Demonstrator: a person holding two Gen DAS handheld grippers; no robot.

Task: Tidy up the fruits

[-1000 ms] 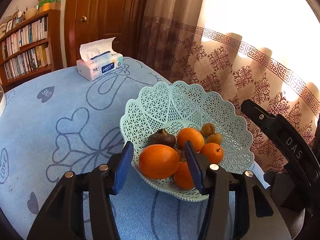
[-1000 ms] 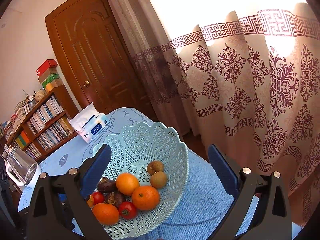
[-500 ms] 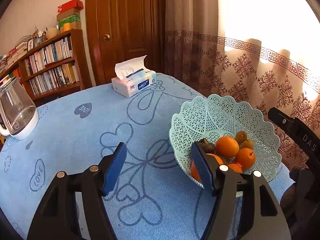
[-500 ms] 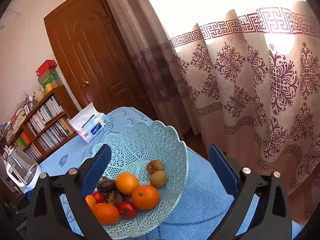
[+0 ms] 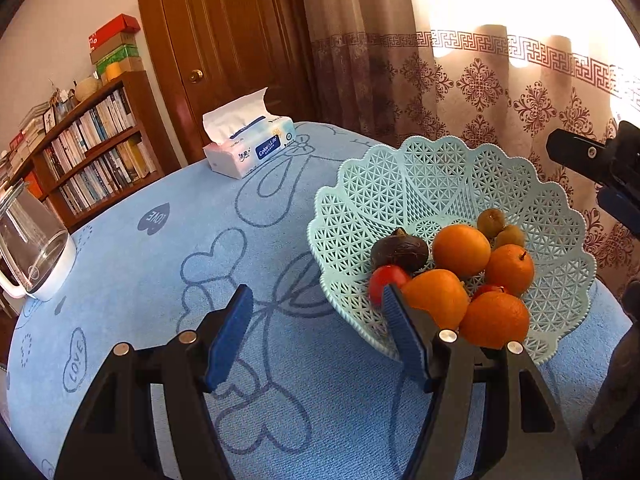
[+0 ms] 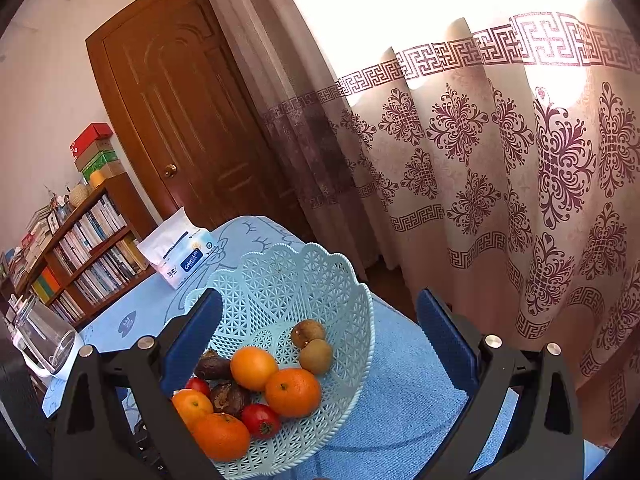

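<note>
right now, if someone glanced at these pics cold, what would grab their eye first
Most likely the pale blue lattice basket near the curtain-side edge of the blue heart-print tablecloth, piled with oranges, red tomatoes, small brown fruits and dark wrinkled ones. Next, the sunlit patterned curtain behind it. Both the left tool and the right tool are open and empty.

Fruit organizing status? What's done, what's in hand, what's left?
Done: all visible fruit, oranges, tomatoes, two brown kiwi-like fruits and dark ones, sits in the basket. None shows on the tablecloth.
In hand: nothing; left gripper and right gripper are both open and empty.
Left: apparently nothing in view; beyond the frames I cannot tell.
</note>
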